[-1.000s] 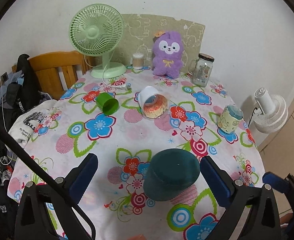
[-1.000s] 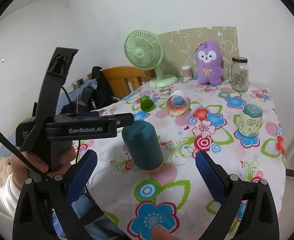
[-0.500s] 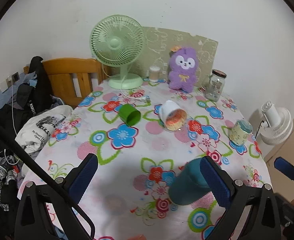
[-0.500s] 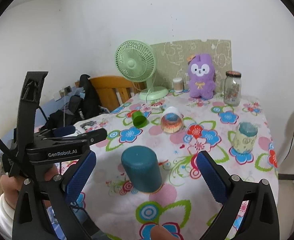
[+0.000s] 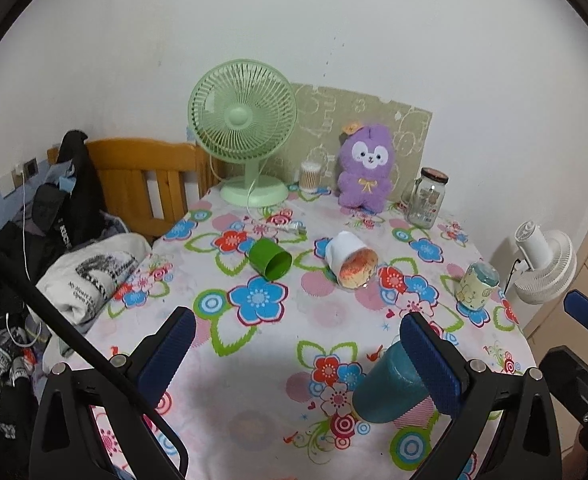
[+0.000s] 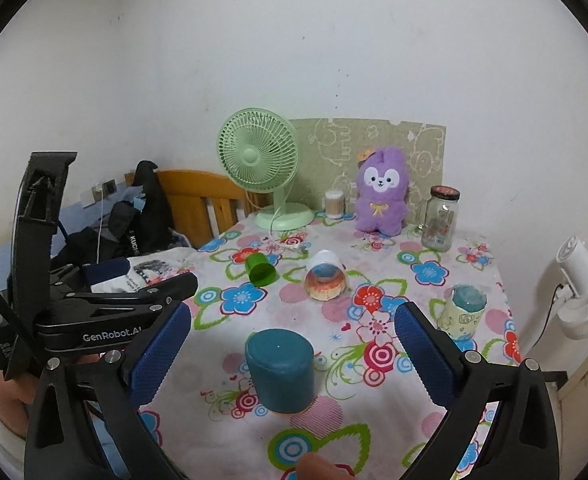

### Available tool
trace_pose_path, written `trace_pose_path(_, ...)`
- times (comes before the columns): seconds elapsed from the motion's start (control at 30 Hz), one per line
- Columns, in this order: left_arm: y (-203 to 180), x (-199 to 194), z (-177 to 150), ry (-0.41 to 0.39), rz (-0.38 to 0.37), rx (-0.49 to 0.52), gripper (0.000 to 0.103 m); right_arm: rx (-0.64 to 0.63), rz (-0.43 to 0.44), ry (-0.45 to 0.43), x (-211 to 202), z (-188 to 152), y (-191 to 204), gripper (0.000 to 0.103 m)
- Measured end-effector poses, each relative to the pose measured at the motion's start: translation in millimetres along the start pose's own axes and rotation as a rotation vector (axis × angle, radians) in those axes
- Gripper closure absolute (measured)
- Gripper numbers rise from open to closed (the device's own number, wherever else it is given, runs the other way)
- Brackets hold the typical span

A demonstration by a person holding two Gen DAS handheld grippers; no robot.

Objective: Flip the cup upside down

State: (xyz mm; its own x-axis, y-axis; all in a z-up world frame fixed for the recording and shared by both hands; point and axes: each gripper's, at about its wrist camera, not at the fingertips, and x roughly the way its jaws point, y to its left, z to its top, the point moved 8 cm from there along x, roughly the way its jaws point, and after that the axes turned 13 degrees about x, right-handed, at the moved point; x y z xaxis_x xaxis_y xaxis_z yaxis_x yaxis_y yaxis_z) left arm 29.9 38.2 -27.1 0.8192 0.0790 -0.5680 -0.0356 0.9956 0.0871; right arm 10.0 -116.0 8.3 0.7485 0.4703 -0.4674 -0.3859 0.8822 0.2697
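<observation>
Teal cup [image 6: 280, 376] stands mouth-down on the surface [image 6: 373, 264], base up, centred between and just ahead of the right gripper [image 6: 292, 350] fingers; flip looks complete. Right fingers spread wide, holding nothing. Left gripper [image 5: 297, 354] likewise wide open and empty, with the cup beside its right finger [image 5: 429, 364], probably clear of contact. Floral cloth covers the surface; beyond the fingers lie a tipped green cup [image 5: 272, 260] and white cup [image 5: 349, 262], a desk fan [image 5: 244, 128] and a plush toy [image 5: 367, 170] by the white wall.
</observation>
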Motion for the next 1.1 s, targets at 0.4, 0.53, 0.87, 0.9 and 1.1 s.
trace_pose_path(0.4, -0.7, -6.0, 1.1, -0.027, 0.006, 0.015, 0.000, 0.007, -0.004, -0.003, -0.7, 0.5, 2.2, 0.000)
trace_pose_path(0.53, -1.2, -7.6, 2.8, -0.033, 0.004, 0.014, 0.000, 0.004, -0.010, -0.007, -1.0, 1.2, 1.9, 0.000)
trace_pose_path(0.87, -3.0, -7.7, 3.7, -0.033, 0.001, 0.021, 0.000, 0.014, -0.016, -0.003, -0.7, 2.1, 0.1, 0.000)
trace_pose_path(0.9, -3.1, -7.7, 3.6, -0.033, 0.001, 0.020, 0.000, 0.011, -0.016, -0.003, -0.8, 2.1, 0.3, 0.000)
trace_pose_path(1.1, -4.2, -6.9, 4.4, -0.032, -0.008, 0.015, 0.000, 0.000, -0.019, 0.000, -0.5, 1.1, 2.7, 0.000)
